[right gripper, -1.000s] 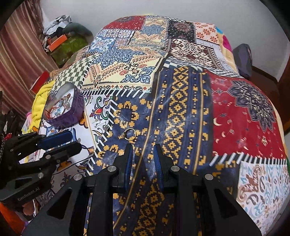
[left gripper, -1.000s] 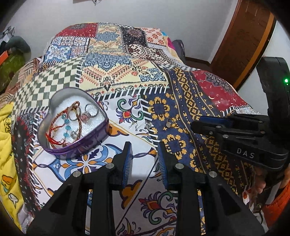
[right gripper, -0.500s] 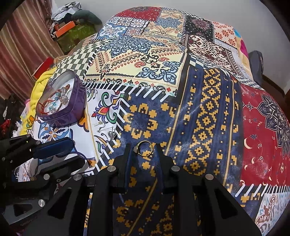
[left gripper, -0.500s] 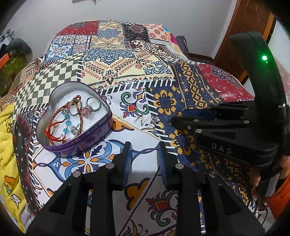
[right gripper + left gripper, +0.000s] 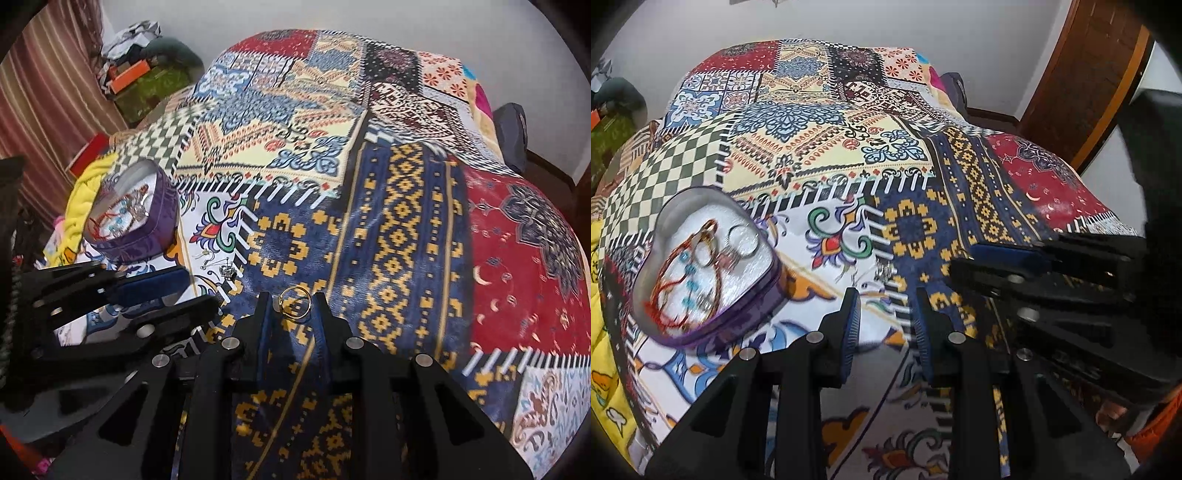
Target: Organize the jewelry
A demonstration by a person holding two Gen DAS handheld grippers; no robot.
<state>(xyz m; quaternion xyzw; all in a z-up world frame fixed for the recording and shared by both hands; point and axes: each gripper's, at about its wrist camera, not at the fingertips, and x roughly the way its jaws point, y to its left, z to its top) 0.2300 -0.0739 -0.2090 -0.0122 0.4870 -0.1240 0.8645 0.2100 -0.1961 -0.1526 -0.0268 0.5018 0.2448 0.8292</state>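
Note:
A gold ring lies on the blue and yellow patch of the bedspread, right between the tips of my right gripper, which is open around it. A small silver piece lies on the white patch to its left; it also shows in the left wrist view. The purple heart-shaped tin holds bracelets and rings; it shows at the left in the right wrist view. My left gripper is open and empty, hovering to the right of the tin. The right gripper enters that view from the right.
The patchwork bedspread covers the whole bed. A yellow cloth lies beyond the tin at the left edge. Clutter and a striped curtain stand far left. A wooden door is at the back right.
My right gripper has moved forward and down until the gold ring sits between its open tips. The left gripper has shifted slightly; the tin and jewelry have not moved.

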